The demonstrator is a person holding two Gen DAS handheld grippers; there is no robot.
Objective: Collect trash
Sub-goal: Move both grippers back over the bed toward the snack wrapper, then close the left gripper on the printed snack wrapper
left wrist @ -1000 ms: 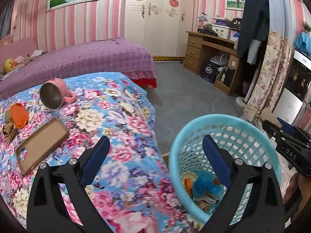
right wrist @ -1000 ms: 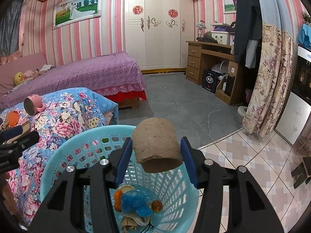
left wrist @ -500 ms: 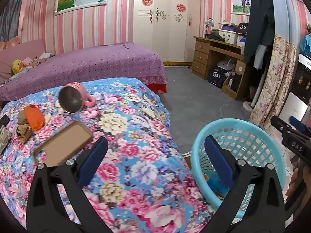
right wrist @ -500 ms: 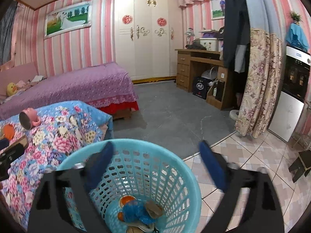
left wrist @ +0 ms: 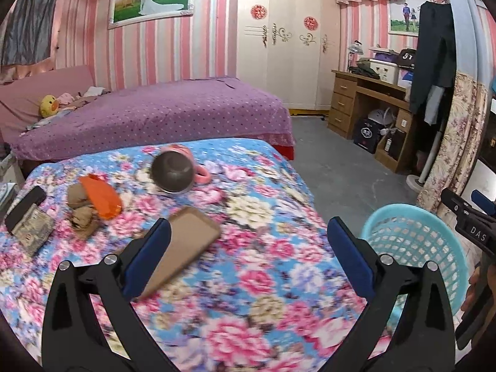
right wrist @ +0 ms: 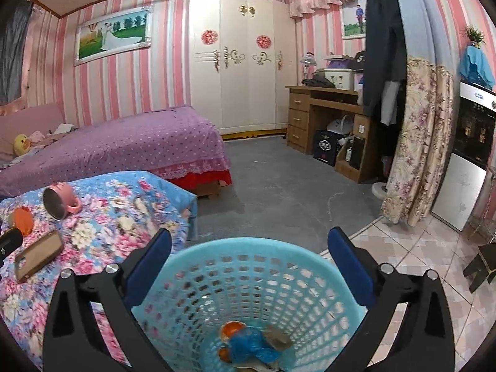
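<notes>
Trash on the floral cover (left wrist: 263, 279), counted from my left wrist: one orange wrapper (left wrist: 104, 200) at ten o'clock, brown crumpled scraps (left wrist: 81, 217) touching it. One pink mug (left wrist: 175, 172) lies tipped at eleven, one brown phone case (left wrist: 186, 248) beside my left finger. My left gripper (left wrist: 248, 257) is spread wide, holding nothing. From my right wrist: one turquoise basket (right wrist: 248, 279) at six o'clock holds orange, blue and brown scraps (right wrist: 251, 341). My right gripper (right wrist: 249, 263) is opening, nearly full, nothing between its fingers.

Left tool (left wrist: 248, 255) agape; right tool (right wrist: 249, 262) opening, apparently empty.
</notes>
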